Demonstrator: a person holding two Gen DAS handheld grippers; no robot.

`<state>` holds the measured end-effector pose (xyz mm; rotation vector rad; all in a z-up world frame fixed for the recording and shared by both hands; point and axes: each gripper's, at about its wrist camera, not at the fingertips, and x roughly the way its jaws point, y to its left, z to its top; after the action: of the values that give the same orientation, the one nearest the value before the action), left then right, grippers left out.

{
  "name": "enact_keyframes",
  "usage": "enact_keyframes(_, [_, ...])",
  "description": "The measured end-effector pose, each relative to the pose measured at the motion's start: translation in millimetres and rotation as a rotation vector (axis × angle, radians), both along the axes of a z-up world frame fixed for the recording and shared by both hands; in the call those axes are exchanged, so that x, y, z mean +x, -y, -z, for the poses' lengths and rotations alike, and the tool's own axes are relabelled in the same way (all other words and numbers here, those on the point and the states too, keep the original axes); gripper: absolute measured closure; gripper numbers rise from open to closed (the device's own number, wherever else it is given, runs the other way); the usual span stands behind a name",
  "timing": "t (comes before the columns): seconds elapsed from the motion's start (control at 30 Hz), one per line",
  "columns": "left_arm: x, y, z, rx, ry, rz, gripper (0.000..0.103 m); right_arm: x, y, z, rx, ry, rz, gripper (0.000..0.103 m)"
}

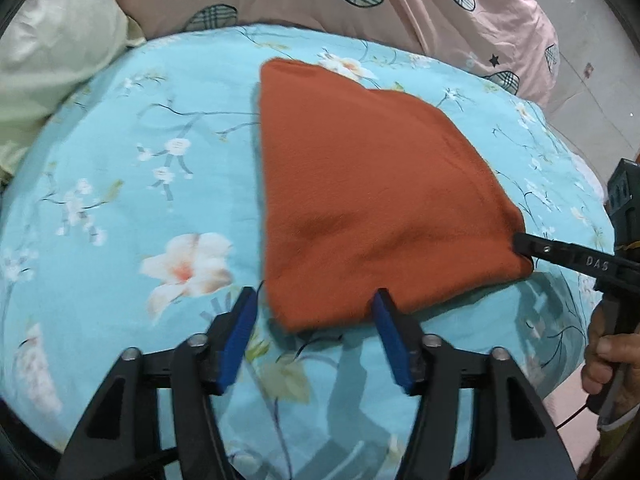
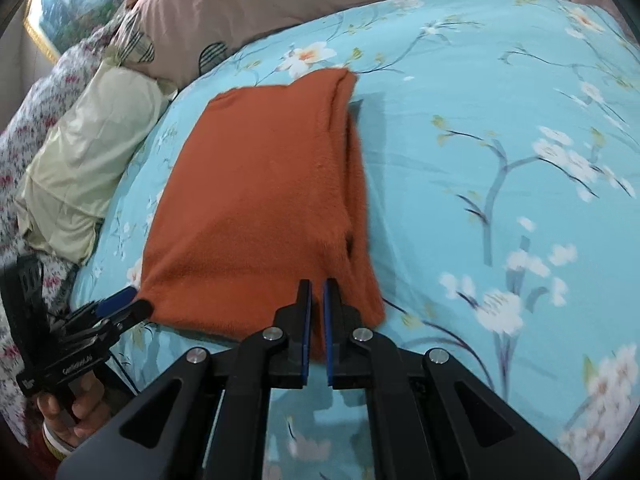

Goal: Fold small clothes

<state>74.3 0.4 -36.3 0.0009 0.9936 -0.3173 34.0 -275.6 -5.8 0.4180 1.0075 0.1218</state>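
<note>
A folded orange fuzzy garment point(image 1: 368, 200) lies on the light-blue floral bedsheet point(image 1: 120, 160). My left gripper point(image 1: 316, 300) is open, its blue pads either side of the garment's near left corner, just at its edge. My right gripper point(image 2: 317, 292) is shut on the garment's point(image 2: 256, 200) near right edge; it shows in the left wrist view point(image 1: 524, 248) pinching that corner. The left gripper also shows in the right wrist view point(image 2: 128, 304) at the garment's near left corner.
A pink quilt with plaid patches and stars point(image 1: 400, 4) is heaped along the far side. A cream pillow point(image 1: 52, 64) lies at the left. A flowered blanket point(image 2: 24, 152) lies beyond the pillow. The bed's edge is near on the right point(image 1: 568, 392).
</note>
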Motion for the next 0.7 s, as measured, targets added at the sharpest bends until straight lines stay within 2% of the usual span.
enact_keyframes(0.03, [-6, -2, -3, 0.009, 0.009, -0.010, 0.029, -3, 2, -2, 0.005, 0.001, 0.008, 0.096])
enact_keyframes(0.07, [-11, -4, -6, 0.022, 0.019, -0.022, 0.020, -8, 4, -5, 0.017, 0.005, 0.012, 0.094])
enact_keyframes(0.13, [-20, -8, -8, 0.051, 0.032, -0.041, 0.016, -16, 4, -12, -0.018, -0.001, 0.027, 0.086])
enact_keyframes(0.2, [-27, -11, -6, 0.094, 0.024, -0.059, 0.016, -24, 3, -16, -0.040, 0.005, 0.038, 0.045])
enact_keyframes(0.23, [-30, -12, -4, 0.113, 0.021, -0.067, 0.016, -30, 4, -19, -0.039, 0.024, 0.042, 0.040])
enact_keyframes(0.43, [-58, -19, 1, 0.185, 0.040, -0.091, 0.016, -61, -3, -30, -0.063, 0.077, 0.028, 0.036])
enact_keyframes(0.6, [-80, -20, -9, 0.248, 0.100, -0.107, 0.015, -78, -5, -32, -0.071, 0.087, 0.032, 0.032])
enact_keyframes(0.7, [-88, -22, -24, 0.276, 0.173, -0.136, 0.015, -80, -6, -30, -0.066, 0.077, 0.029, 0.032])
